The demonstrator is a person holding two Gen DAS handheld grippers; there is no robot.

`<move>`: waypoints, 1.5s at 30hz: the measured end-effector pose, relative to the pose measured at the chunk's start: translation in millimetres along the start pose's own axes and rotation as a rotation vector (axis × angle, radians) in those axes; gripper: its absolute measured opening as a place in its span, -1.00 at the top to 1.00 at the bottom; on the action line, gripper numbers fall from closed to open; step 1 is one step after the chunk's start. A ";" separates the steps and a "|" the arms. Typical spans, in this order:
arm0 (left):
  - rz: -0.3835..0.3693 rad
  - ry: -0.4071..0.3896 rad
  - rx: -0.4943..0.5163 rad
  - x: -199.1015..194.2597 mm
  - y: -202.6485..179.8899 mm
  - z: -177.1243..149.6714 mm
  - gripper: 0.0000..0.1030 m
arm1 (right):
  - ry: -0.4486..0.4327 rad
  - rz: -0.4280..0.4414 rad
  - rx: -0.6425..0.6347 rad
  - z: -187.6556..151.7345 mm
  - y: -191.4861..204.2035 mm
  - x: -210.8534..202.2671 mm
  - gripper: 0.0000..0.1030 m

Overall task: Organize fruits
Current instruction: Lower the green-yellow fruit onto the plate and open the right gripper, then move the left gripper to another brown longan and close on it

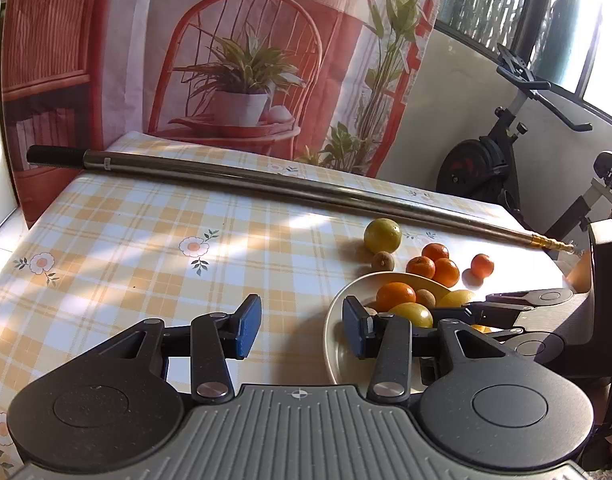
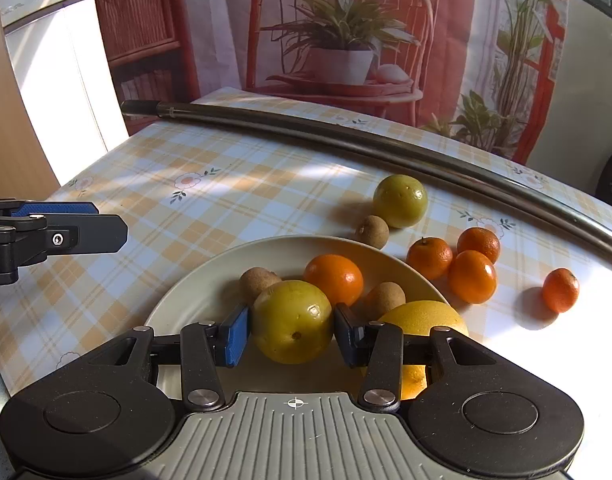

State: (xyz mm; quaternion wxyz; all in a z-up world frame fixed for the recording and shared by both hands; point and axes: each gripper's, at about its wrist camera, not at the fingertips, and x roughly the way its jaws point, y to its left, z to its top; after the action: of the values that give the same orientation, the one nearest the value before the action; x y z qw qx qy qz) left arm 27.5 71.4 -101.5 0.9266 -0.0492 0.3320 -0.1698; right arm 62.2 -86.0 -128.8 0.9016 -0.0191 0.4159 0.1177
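Metal pole point(image 1: 265, 184) across checked tablecloth point(image 1: 145, 240); exercise bike point(image 1: 490, 160), probably, behind.

5 oranges point(image 2: 333, 278), 3 yellow-green fruits point(image 2: 292, 322), 3 small brown fruits point(image 2: 372, 231), 1 plate point(image 2: 193, 300), 1 pole point(image 2: 346, 136).
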 end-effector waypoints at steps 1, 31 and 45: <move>0.003 0.002 0.003 0.6 -0.5 -0.5 0.08 | -0.001 0.000 0.001 0.6 -0.5 0.7 0.19; 0.026 0.002 0.020 -4.2 -26.2 -14.0 0.06 | -0.337 -0.056 0.147 -42.9 -33.6 -75.0 0.18; 0.043 0.031 0.092 -2.6 -46.3 -17.1 0.06 | -0.377 -0.046 0.284 -66.1 -66.8 -81.6 0.18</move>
State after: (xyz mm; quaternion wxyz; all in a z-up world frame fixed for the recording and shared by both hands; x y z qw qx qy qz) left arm 1.8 29.3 -103.8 0.9260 0.0031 0.3393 -0.1656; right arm -22.9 -175.7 -114.7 0.9593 0.1206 0.2522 0.0389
